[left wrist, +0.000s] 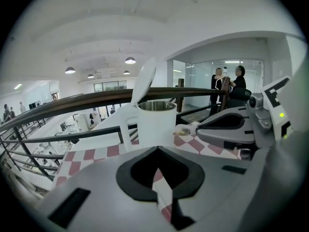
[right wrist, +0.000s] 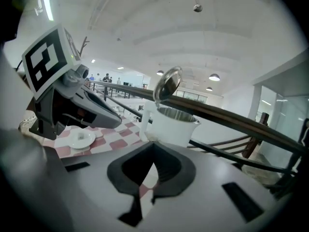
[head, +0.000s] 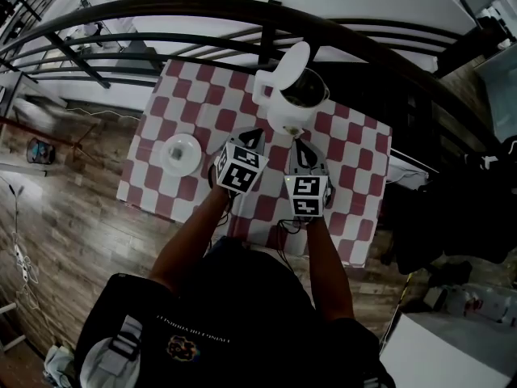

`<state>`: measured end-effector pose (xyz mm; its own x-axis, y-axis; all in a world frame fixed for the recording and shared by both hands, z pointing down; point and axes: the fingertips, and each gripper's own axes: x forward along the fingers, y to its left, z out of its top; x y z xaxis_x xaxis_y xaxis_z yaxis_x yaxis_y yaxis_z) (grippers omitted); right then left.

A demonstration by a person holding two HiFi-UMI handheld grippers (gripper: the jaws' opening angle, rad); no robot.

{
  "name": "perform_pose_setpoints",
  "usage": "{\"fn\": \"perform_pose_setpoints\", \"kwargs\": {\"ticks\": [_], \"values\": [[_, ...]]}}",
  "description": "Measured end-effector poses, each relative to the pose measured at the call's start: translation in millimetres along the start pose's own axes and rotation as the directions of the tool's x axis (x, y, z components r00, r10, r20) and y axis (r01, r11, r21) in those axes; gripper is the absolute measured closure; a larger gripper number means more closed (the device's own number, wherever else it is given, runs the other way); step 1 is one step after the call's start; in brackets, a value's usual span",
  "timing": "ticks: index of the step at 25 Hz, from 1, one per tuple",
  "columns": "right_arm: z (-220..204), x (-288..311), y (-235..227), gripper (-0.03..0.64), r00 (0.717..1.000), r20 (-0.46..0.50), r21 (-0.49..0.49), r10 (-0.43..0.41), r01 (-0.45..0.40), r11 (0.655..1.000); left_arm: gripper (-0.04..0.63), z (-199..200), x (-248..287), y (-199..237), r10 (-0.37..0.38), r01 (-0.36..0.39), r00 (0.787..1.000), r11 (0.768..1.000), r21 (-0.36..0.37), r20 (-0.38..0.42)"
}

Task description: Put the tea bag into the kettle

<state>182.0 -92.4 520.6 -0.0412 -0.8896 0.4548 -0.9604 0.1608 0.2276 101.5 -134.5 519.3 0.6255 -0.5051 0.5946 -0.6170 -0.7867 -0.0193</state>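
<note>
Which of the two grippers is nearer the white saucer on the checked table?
The left gripper: it is next to the saucer, while the right gripper lies beyond it.

A dark curved metal railing (head: 202, 10) edges the landing. Just inside it stands a small table under a red-and-white checked cloth (head: 182, 95), on a brown wood-plank floor (head: 73, 225). Beyond the railing, round lamps (left wrist: 130, 60) glow on a white vaulted ceiling (left wrist: 96, 28), and a glass-walled room (left wrist: 198, 76) lies to the right.

Office building, upper gallery: dark railing (left wrist: 72, 105) just beyond my left gripper (left wrist: 155, 150), glass-walled rooms (left wrist: 198, 76) ahead-right, round ceiling lamps (left wrist: 129, 60) overhead.
</note>
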Motion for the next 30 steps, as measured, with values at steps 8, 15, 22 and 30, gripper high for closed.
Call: {"fn": "perform_pose_setpoints", "kwargs": {"ticks": [8, 15, 22, 30], "values": [[71, -41, -29, 0.606, 0.979, 0.19, 0.015, -0.073, 0.072, 0.997, 0.597, 64, -34, -5, 0.006, -0.01, 0.989, 1.0, 0.026, 0.148], [94, -55, -32, 0.606, 0.966, 0.245, 0.011, -0.087, 0.087, 0.996, 0.597, 80, -36, -11, -0.005, -0.003, 0.984, 0.999, 0.044, 0.18], [95, -51, -34, 0.606, 0.966, 0.241, -0.003, -0.098, 0.101, 0.995, 0.597, 84, -31, -11, -0.011, 0.001, 0.983, 0.999, 0.054, 0.183], [95, -33, -40, 0.605, 0.971, 0.215, -0.009, -0.103, 0.107, 0.994, 0.597, 84, -13, -1, -0.022, 0.014, 0.986, 0.999, 0.048, 0.167]]}}
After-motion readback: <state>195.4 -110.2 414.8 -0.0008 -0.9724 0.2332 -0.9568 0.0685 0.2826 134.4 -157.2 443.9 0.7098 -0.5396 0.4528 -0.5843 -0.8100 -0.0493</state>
